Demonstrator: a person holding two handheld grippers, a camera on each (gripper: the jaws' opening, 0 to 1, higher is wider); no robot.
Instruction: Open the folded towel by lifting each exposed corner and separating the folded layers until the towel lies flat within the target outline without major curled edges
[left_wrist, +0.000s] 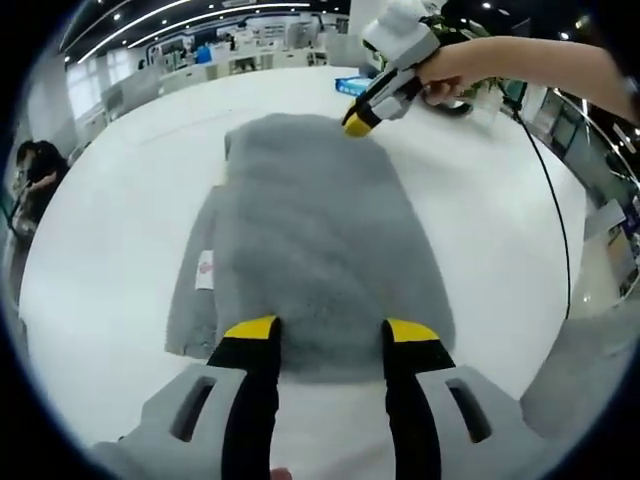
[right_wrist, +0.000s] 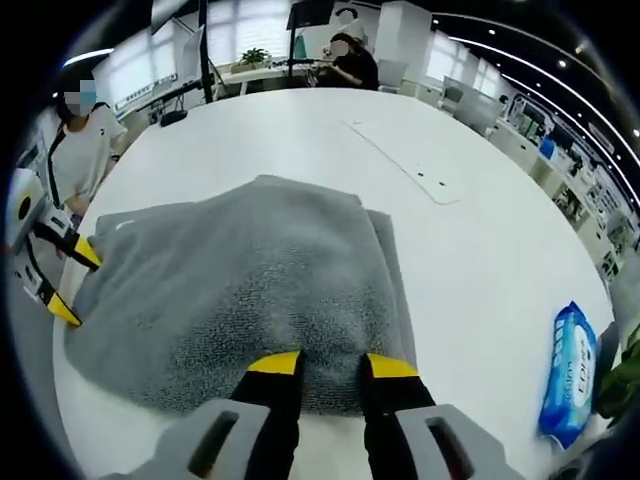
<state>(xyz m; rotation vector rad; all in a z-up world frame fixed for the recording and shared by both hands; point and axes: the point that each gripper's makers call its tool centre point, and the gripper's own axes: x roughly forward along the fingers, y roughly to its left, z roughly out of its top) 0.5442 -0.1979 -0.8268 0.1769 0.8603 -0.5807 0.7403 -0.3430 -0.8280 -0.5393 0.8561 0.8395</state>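
A folded grey towel (left_wrist: 310, 240) lies on the white table (left_wrist: 110, 240), with a white label (left_wrist: 205, 270) on its lower layer. My left gripper (left_wrist: 330, 330) is open, its yellow fingertips over the towel's near edge. A hand holds my right gripper (left_wrist: 358, 123) at the towel's far edge. In the right gripper view the towel (right_wrist: 250, 290) bulges in thick layers. My right gripper (right_wrist: 332, 364) is open over its near edge, with pile showing between the tips. The left gripper (right_wrist: 72, 282) stands open at the towel's far left edge.
A blue wipes pack (right_wrist: 572, 370) lies on the table (right_wrist: 480, 260) at the right, and it shows as a small blue pack (left_wrist: 352, 85) behind the right gripper. A black cable (left_wrist: 553, 215) runs across the table. People (right_wrist: 85, 140) stand and sit around it.
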